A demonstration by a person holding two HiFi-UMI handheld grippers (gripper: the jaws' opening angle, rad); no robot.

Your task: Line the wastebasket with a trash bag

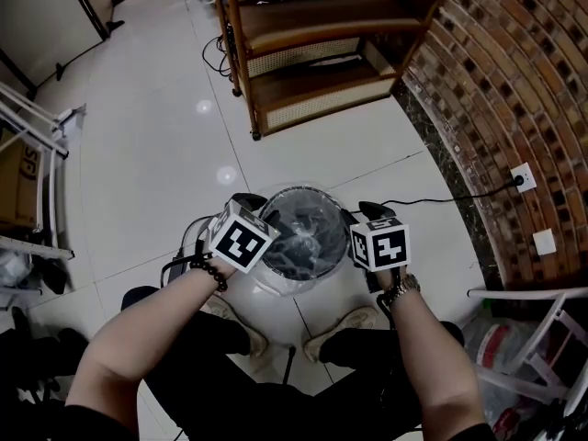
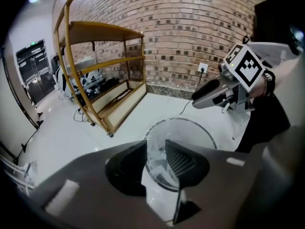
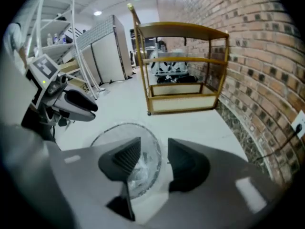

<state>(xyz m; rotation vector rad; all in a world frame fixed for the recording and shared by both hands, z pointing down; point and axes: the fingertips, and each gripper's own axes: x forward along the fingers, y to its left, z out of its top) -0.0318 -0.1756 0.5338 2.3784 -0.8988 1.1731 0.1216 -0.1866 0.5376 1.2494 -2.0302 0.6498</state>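
The round white wastebasket, with a crinkled clear plastic trash bag inside, stands on the pale tiled floor. The left gripper and right gripper hover over opposite rims, jaws apart, gripping nothing.

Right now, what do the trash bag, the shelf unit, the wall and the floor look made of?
Trash bag: thin clear plastic film, glossy, judging by its crinkles and glints.
Shelf unit: wood frame with a warm varnished look and woven, cane-like panels. It could be laminate.
Wall: red-brown brick, matte, with visible mortar joints.
Floor: pale glossy tile, with grout lines and reflected lights.
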